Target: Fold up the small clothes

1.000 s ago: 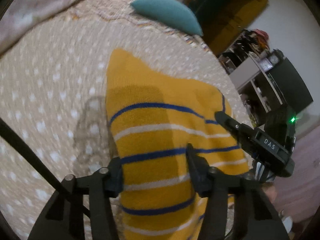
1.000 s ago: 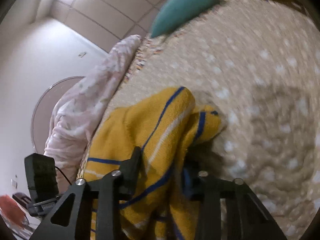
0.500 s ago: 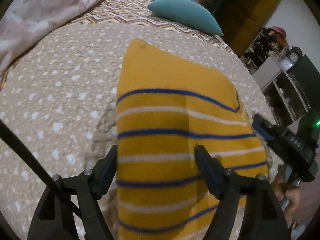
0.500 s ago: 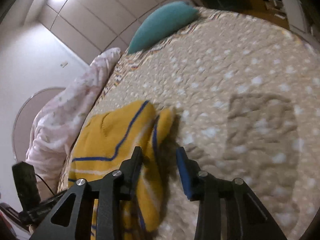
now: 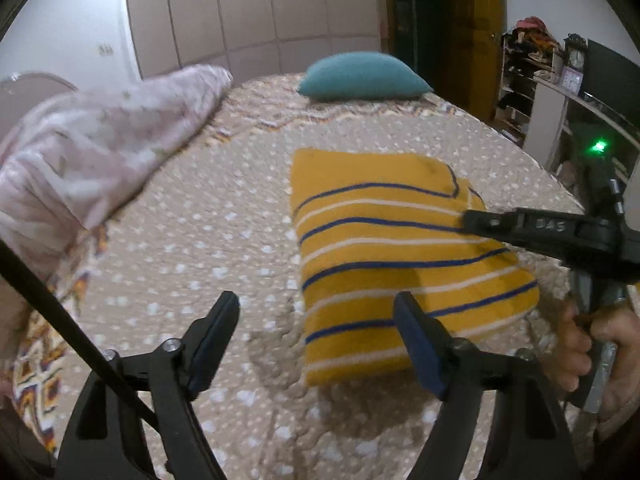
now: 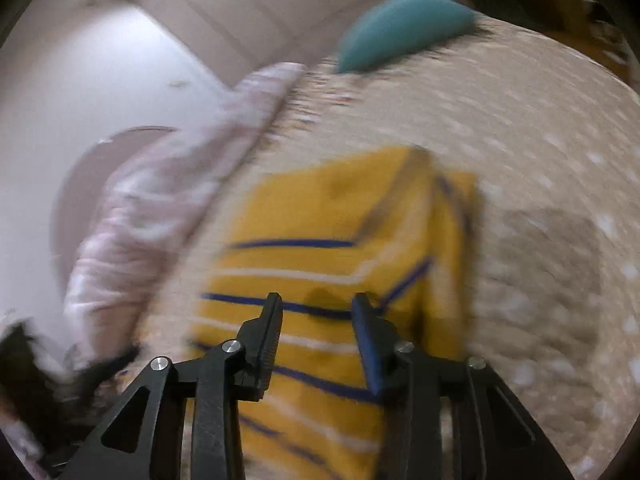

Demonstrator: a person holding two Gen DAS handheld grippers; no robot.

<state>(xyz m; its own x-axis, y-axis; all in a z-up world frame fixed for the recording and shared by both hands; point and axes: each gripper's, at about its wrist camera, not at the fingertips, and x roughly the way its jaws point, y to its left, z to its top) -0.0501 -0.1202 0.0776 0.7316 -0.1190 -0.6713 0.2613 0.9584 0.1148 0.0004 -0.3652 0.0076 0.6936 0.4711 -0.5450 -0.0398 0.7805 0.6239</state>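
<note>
A small yellow garment with blue and white stripes [image 5: 392, 256] lies folded flat on the beige dotted bedspread [image 5: 224, 240]. It also shows, blurred, in the right wrist view [image 6: 332, 248]. My left gripper [image 5: 318, 312] is open and empty, raised above the garment's near left corner. My right gripper [image 6: 316, 304] is open and empty, hovering over the garment; in the left wrist view its fingers [image 5: 496, 224] reach over the garment's right edge.
A teal pillow [image 5: 360, 76] lies at the far end of the bed. A pink-white bundled blanket [image 5: 88, 148] lies along the left side. Shelves and a desk [image 5: 552, 92] stand to the right of the bed. Wardrobe doors [image 5: 248, 12] stand behind.
Both grippers let go of the garment, opened and drew back upward. The garment now lies folded flat on the bed.
</note>
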